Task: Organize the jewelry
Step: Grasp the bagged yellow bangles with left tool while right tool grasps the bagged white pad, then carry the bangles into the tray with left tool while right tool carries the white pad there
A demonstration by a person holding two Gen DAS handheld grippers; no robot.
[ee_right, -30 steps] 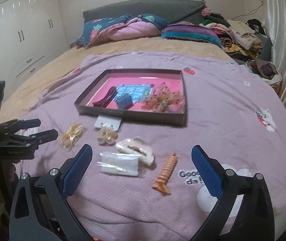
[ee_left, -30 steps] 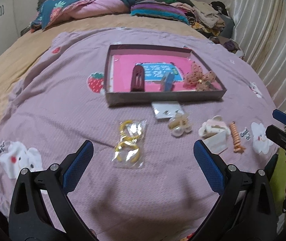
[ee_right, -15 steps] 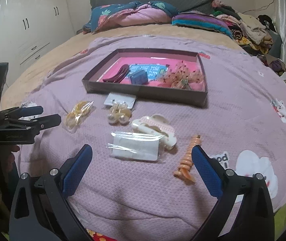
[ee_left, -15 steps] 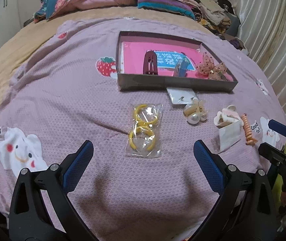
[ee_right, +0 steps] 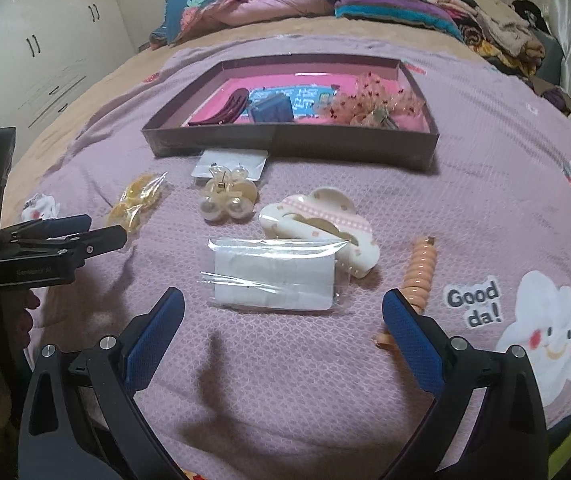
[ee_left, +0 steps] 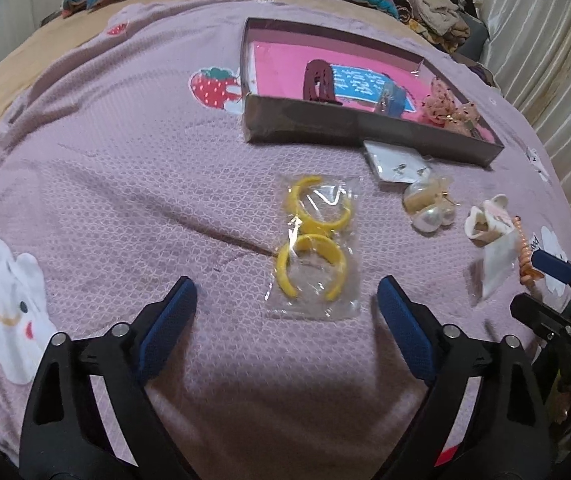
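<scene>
Both grippers have dropped closer to the purple blanket (ee_left: 133,184) on the bed, so the loose pieces look larger than a second ago, and the box (ee_right: 293,144) sits higher in each view. The left gripper (ee_left: 287,304) has just been closing a little, yet its fingers stand wide with nothing between them — the clear bag of yellow hoops (ee_left: 313,240) lies just ahead. The right gripper (ee_right: 283,312) is also spread wide and empty, a clear-wrapped white card (ee_right: 273,280) just ahead of it. The shallow dark cardboard box has a pink floor and holds a maroon clip (ee_right: 225,110), a blue piece (ee_right: 271,110) and a frilly dotted bow (ee_right: 369,100). Outside lie a pearl clip (ee_right: 227,196), a glossy cloud-shaped claw clip (ee_right: 321,224) and a ridged orange spiral tie (ee_right: 419,276).
</scene>
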